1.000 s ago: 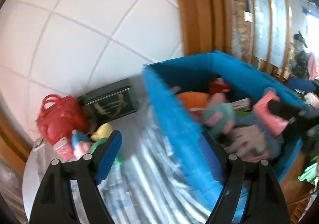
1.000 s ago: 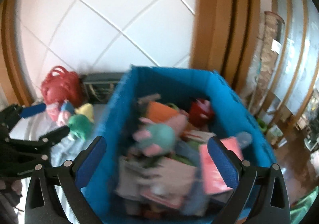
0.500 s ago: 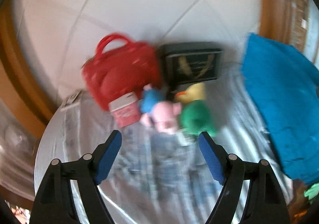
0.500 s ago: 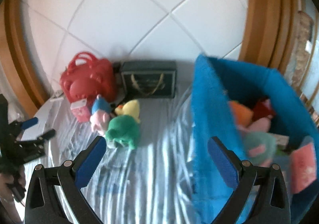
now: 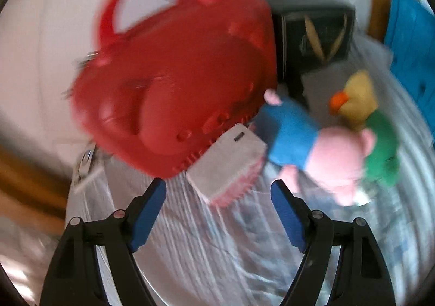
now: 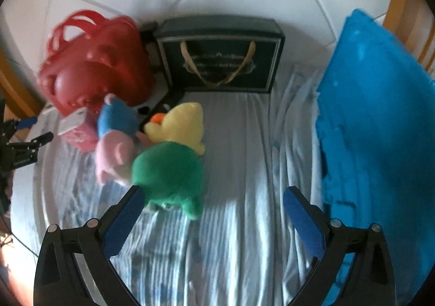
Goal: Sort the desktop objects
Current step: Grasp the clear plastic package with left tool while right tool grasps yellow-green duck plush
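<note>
Left wrist view: I'd swung from the blue bin (image 6: 380, 121) to the toys at the table's far left corner. Left gripper (image 5: 217, 210) gaped empty before the pink box (image 5: 228, 167); right gripper (image 6: 209, 213) wide, unladen, by the green plush (image 6: 168, 170).

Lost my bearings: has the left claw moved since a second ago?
Yes. The left claw swung from the blue bin to the red bag.

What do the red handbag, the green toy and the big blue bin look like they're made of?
Red handbag: looks like moulded plastic or rubber, slightly glossy, with raised bumps and stiff loop handles. Green toy: plush fabric, matt and fuzzy, with soft rounded edges. Blue bin: probably felt or another thick fabric; its wall looks matt and slightly rough, though blur leaves that open.
</note>
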